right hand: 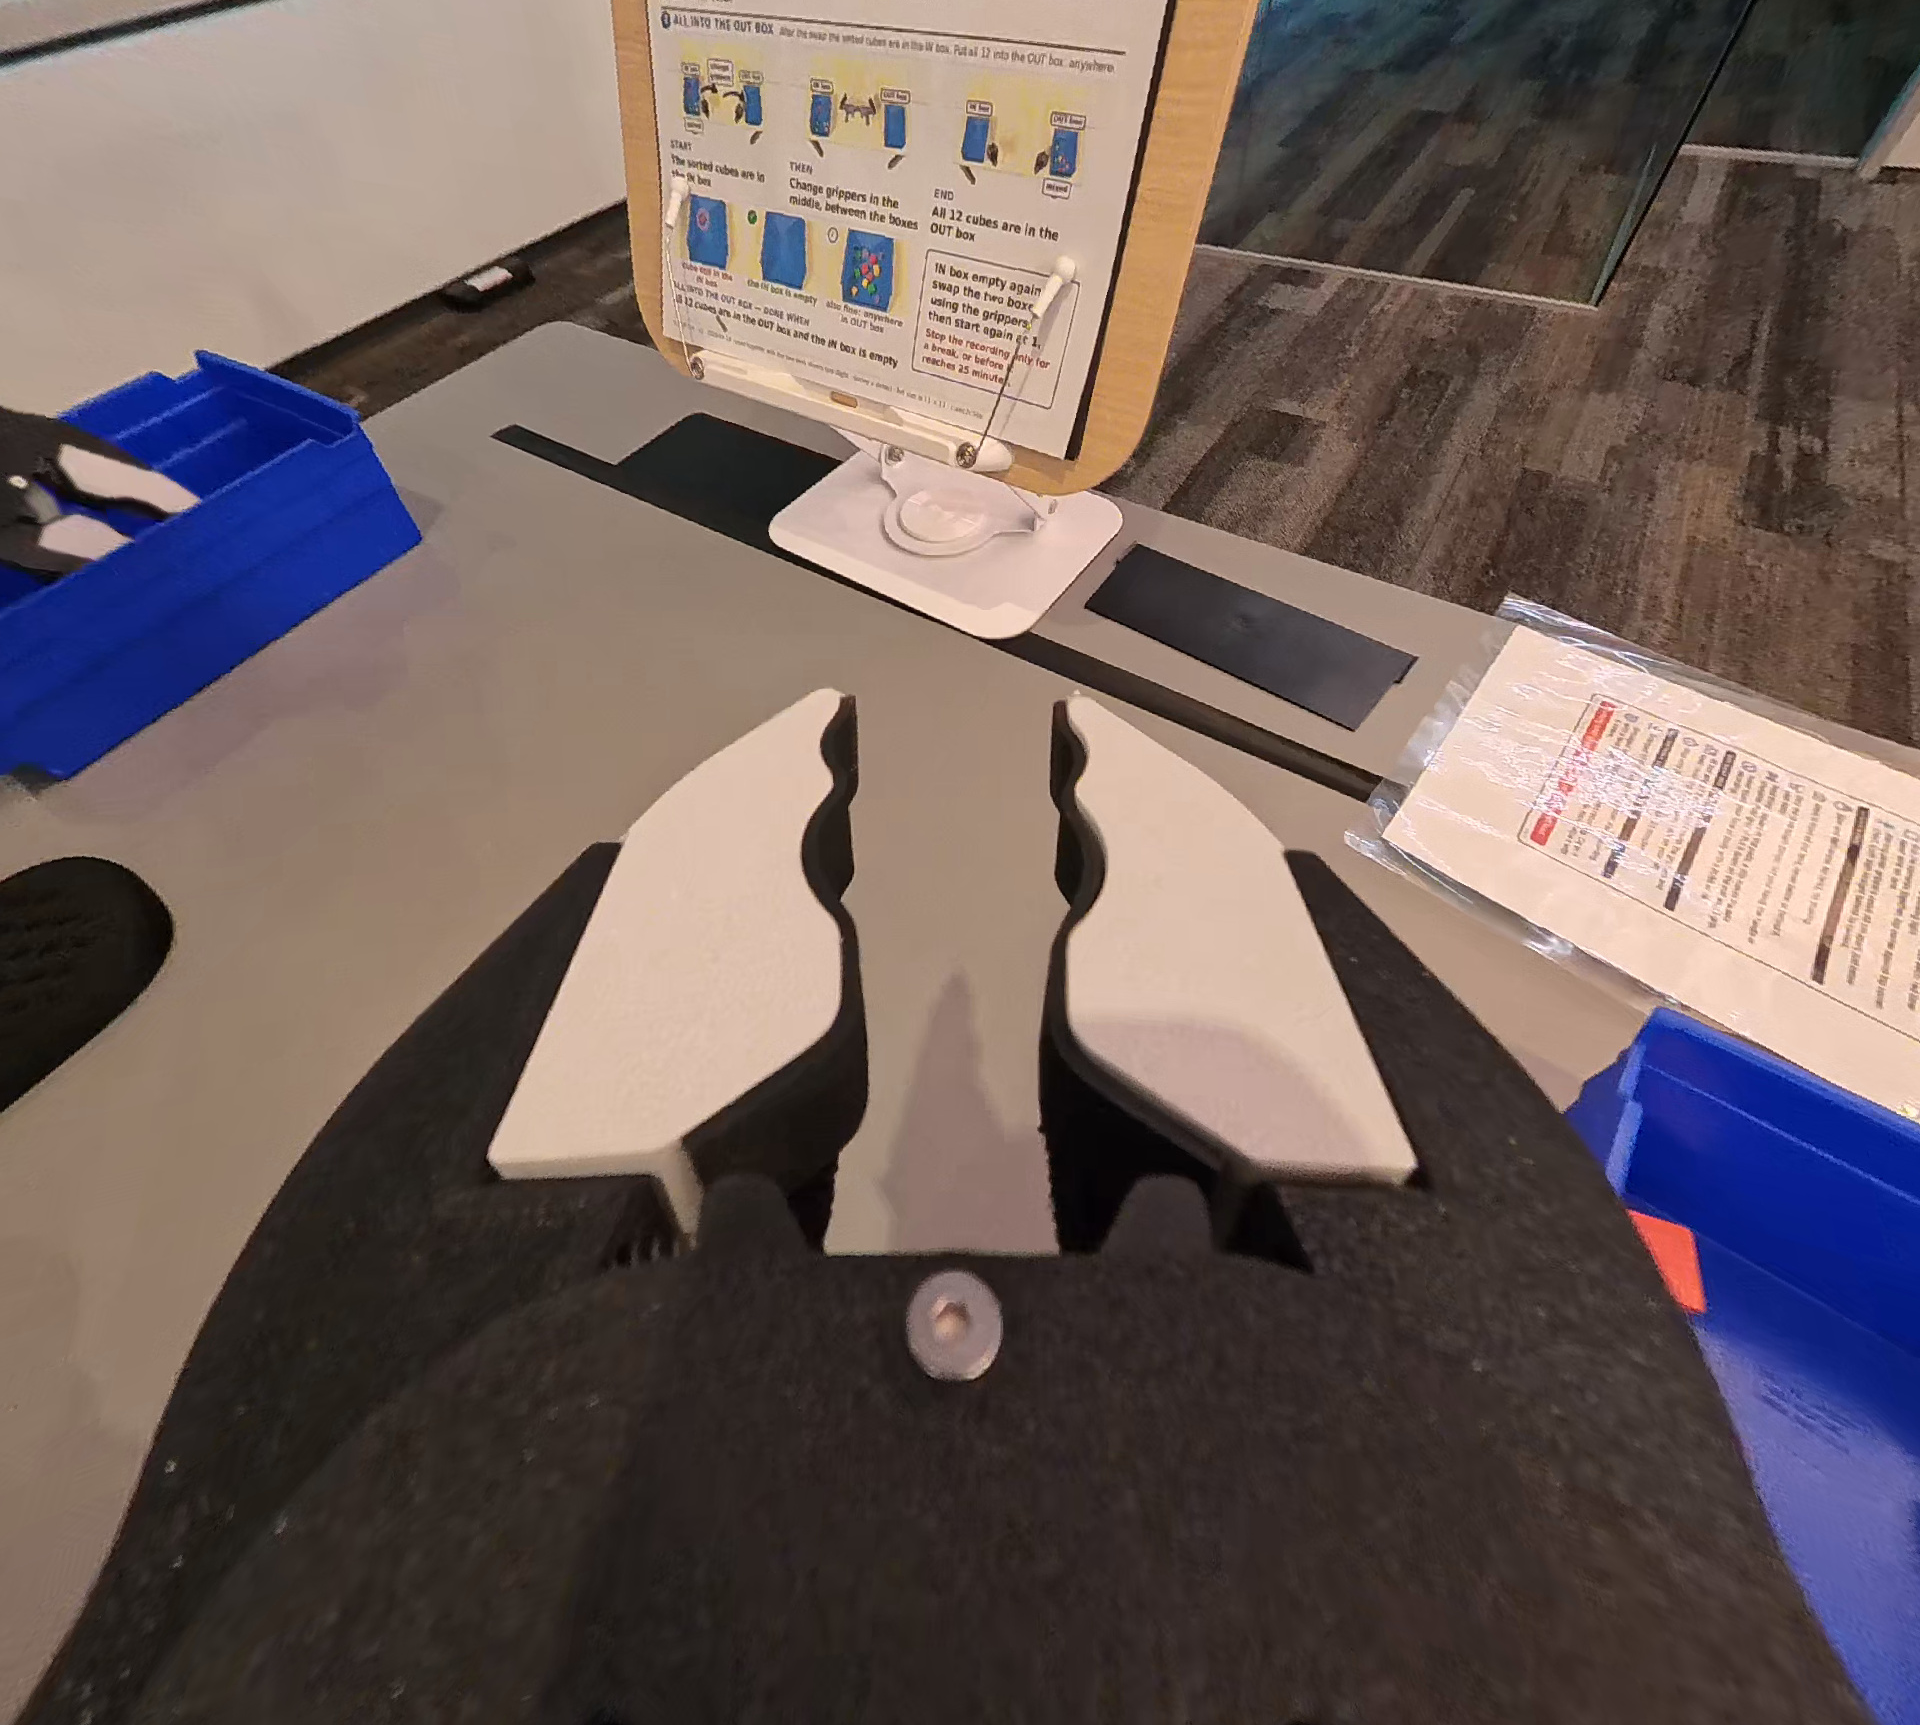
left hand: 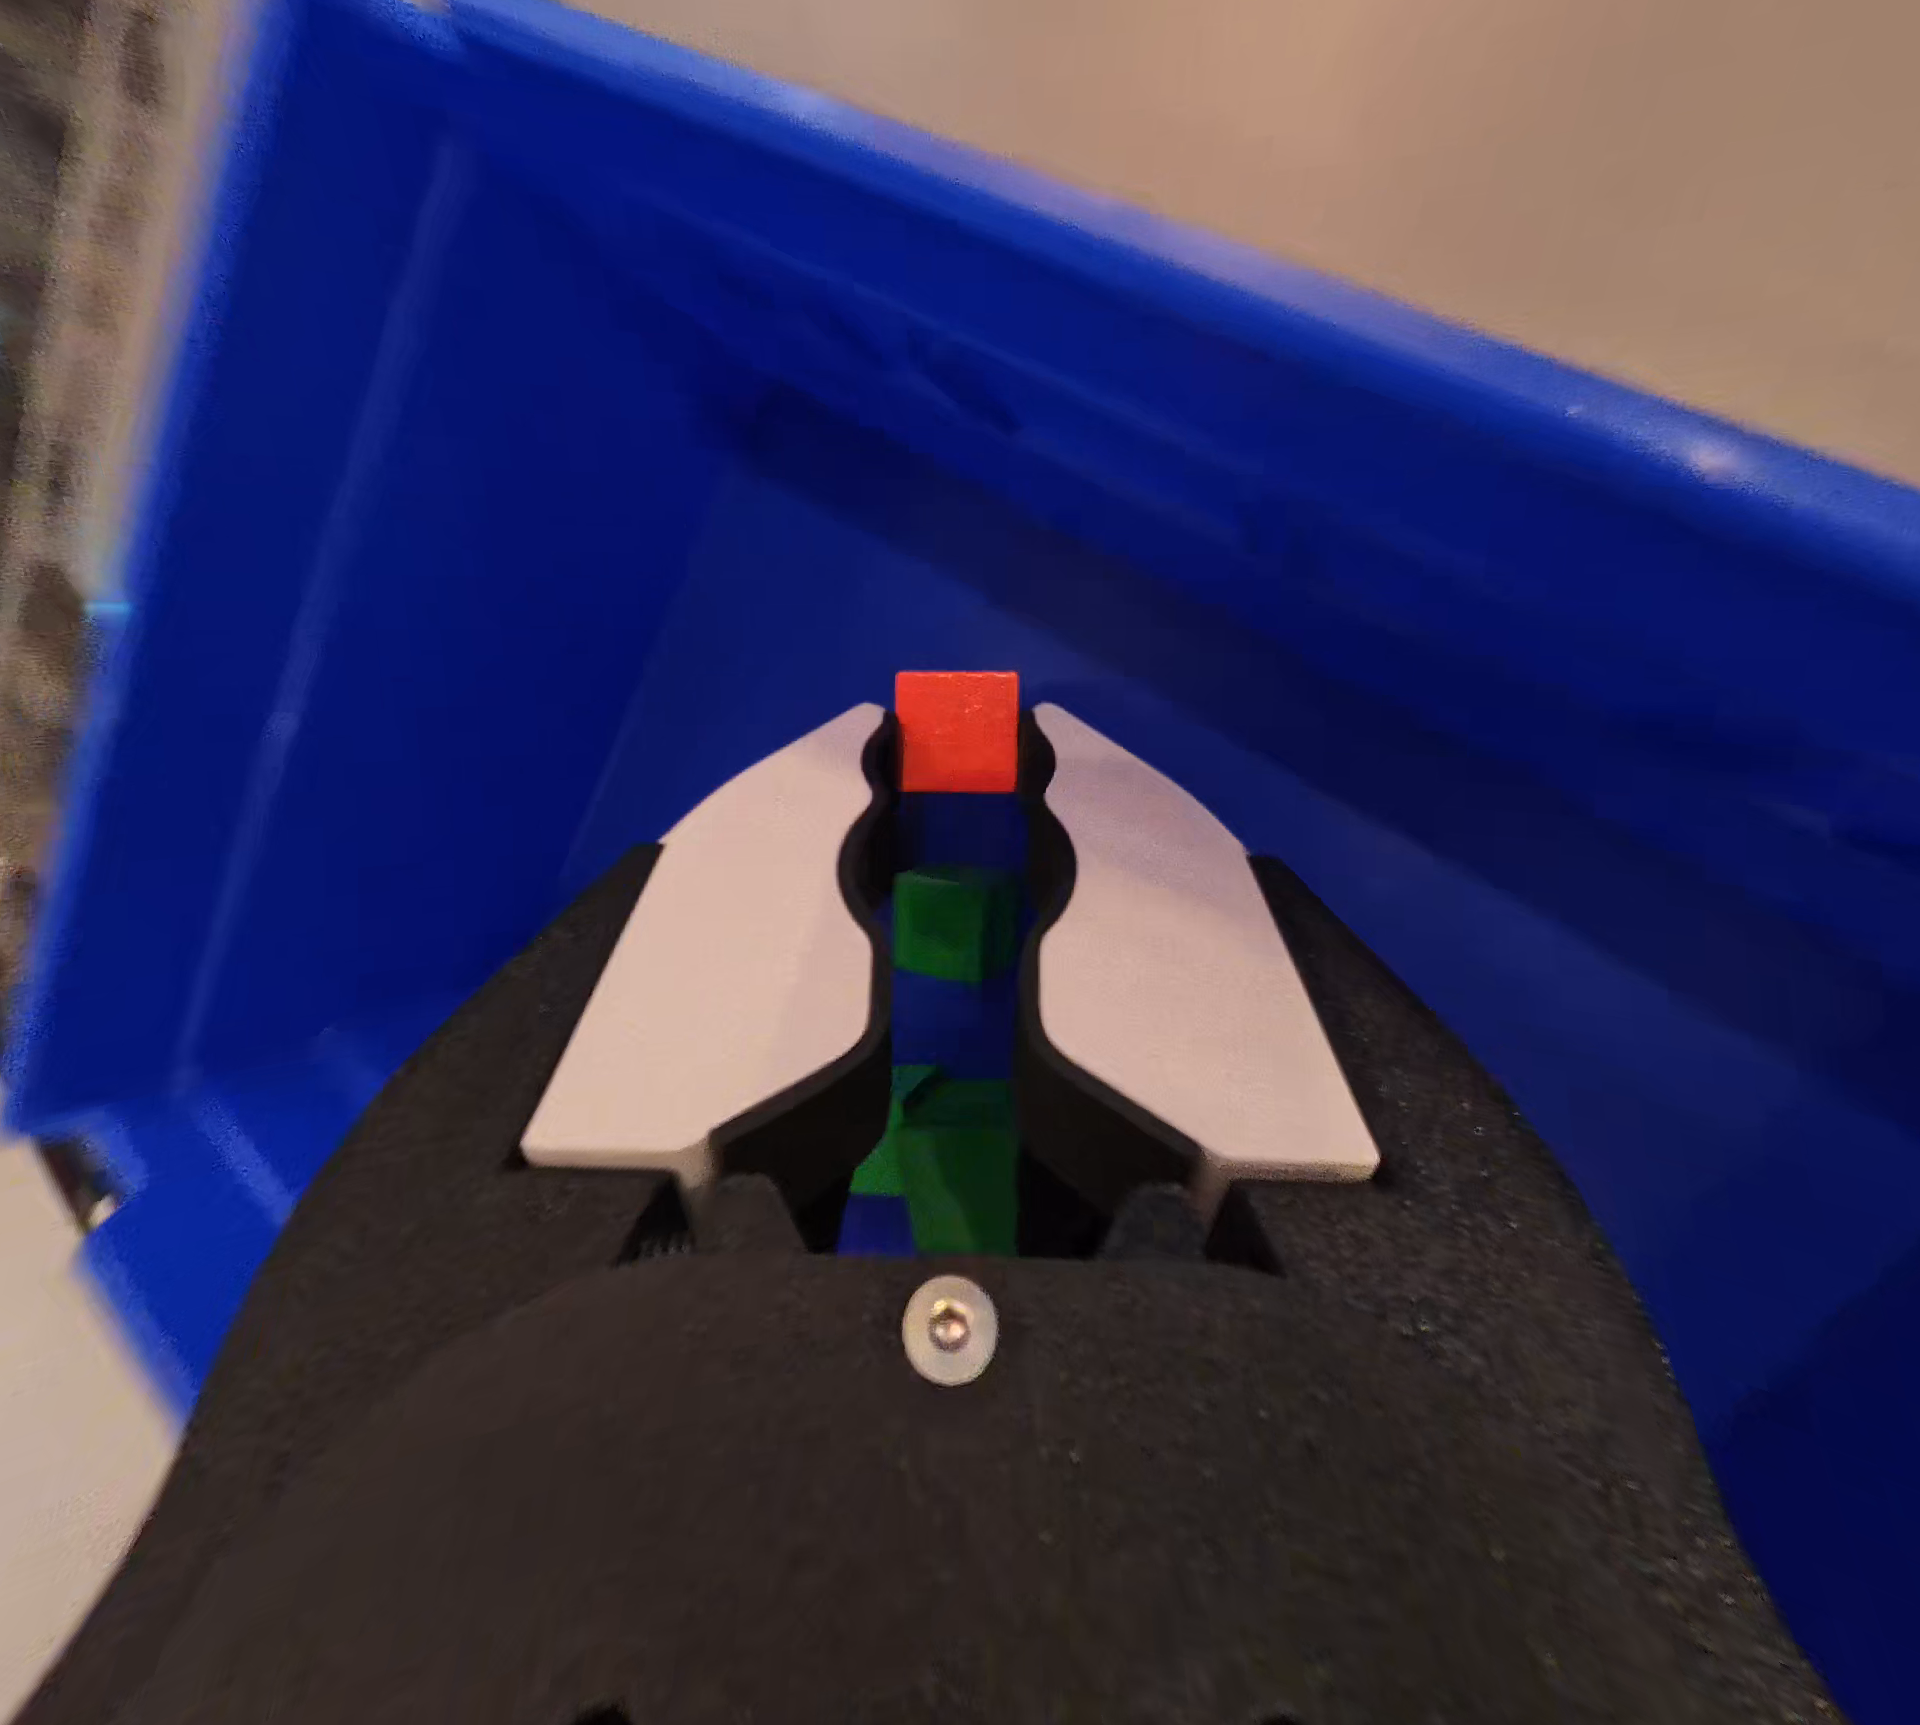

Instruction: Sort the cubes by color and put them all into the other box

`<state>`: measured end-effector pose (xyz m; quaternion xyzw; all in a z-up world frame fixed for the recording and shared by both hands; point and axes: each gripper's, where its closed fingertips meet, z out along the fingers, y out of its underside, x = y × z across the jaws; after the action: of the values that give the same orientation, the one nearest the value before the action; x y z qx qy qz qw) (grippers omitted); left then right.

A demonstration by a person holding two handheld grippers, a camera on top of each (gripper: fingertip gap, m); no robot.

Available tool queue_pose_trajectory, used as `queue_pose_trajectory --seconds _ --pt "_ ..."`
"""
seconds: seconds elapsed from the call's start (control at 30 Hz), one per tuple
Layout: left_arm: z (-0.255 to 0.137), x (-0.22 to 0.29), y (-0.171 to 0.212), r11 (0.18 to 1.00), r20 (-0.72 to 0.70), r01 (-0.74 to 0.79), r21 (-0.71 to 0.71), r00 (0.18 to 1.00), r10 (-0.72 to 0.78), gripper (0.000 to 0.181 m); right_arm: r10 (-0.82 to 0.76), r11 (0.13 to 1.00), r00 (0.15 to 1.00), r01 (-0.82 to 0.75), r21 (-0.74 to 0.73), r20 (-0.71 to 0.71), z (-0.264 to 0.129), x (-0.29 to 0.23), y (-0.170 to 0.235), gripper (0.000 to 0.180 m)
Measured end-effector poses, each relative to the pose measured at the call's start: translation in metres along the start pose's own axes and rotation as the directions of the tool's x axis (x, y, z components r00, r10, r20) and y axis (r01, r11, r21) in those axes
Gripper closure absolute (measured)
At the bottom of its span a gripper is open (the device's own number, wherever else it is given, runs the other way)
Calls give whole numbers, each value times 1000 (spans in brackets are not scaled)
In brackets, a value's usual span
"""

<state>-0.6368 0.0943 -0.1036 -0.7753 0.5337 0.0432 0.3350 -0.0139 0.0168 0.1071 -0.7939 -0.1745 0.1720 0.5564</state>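
In the left wrist view, the green cubes [left hand: 940, 932] are largely hidden behind the jaws, and the blue box [left hand: 623, 449] is smeared by motion blur. In the right wrist view, an orange-red cube [right hand: 1668, 1260] is partly hidden by the gripper body.

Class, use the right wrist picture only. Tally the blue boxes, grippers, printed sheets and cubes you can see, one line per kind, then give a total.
Blue boxes: 2 (left box, right box)
Grippers: 2 (right gripper, left gripper)
Printed sheets: 2 (sheet on the stand, sheet in the plastic sleeve)
Cubes: 1 (red cube)
Total: 7
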Motion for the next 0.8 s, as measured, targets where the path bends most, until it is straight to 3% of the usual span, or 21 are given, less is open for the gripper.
queue_pose_trajectory --seconds 0.17,0.27,0.33,0.47,0.6,0.8 --pt "-77 -30 -63 957 293 32 290 948 -121 159 4 1000 996 -6 28 90 5 -29 -11 146" --pt "-120 -6 -129 856 344 -13 517 919 -194 159 -66 998 970 59 37 235 17 -83 -19 146" --pt "-134 18 -172 805 372 -72 589 908 -191 159 -102 995 944 104 13 313 29 -115 -16 144" --pt "-132 74 -258 736 350 -166 657 931 -102 159 -92 992 920 116 -40 380 59 -151 -5 142" --pt "-118 103 -333 673 337 -221 706 940 -45 159 11 1000 910 0 -26 414 76 -165 -7 140" --pt "-95 119 -404 589 306 -233 774 952 -25 159 59 998 931 -66 7 360 74 -155 -14 139"
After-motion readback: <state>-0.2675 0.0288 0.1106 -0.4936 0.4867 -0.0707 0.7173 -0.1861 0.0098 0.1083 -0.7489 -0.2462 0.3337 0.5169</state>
